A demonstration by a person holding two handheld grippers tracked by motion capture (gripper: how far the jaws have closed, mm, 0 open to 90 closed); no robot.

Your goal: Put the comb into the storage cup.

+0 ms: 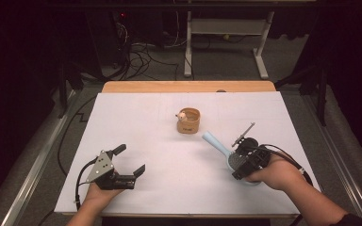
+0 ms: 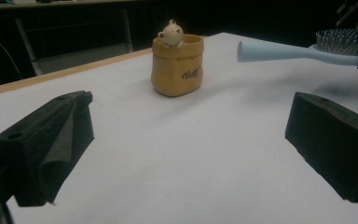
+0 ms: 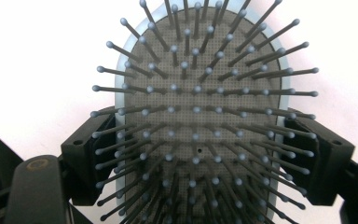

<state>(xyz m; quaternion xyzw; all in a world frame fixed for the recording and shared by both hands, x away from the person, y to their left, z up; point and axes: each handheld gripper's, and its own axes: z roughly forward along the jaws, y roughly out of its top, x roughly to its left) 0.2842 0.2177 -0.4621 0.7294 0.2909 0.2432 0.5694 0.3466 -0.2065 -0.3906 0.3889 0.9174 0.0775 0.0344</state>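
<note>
Hairbrush (image 1: 235,160), pale blue with a grey bristle pad, is being held at the near right of the table, its head clamped between the jaws of the right gripper (image 1: 243,165) and its handle pointing up and away toward the far left, lifted clear of the surface. In the right gripper view the two black jaws are pressing against the left and right edges of the brush head, with the bristles facing the camera. At the near left the left gripper (image 1: 131,160) is resting low over the table in the person's hand, its jaws spread wide with nothing between them; in the left gripper view they are framing the bare sheet.

Farther back, near the middle of the table, a small tan pot (image 1: 188,121) shaped like a sack is standing upright, well apart from both grippers. A little cream bear figure (image 2: 170,33) is peeking over its rim on the left side; what else lies inside I cannot tell.

White sheet (image 1: 169,179) is covering the table, with a wooden edge (image 1: 188,86) showing along the far side. Beyond it, the room is lying dark, with grey floor, tangled cables (image 1: 143,59) and the white legs of another desk (image 1: 226,28).
</note>
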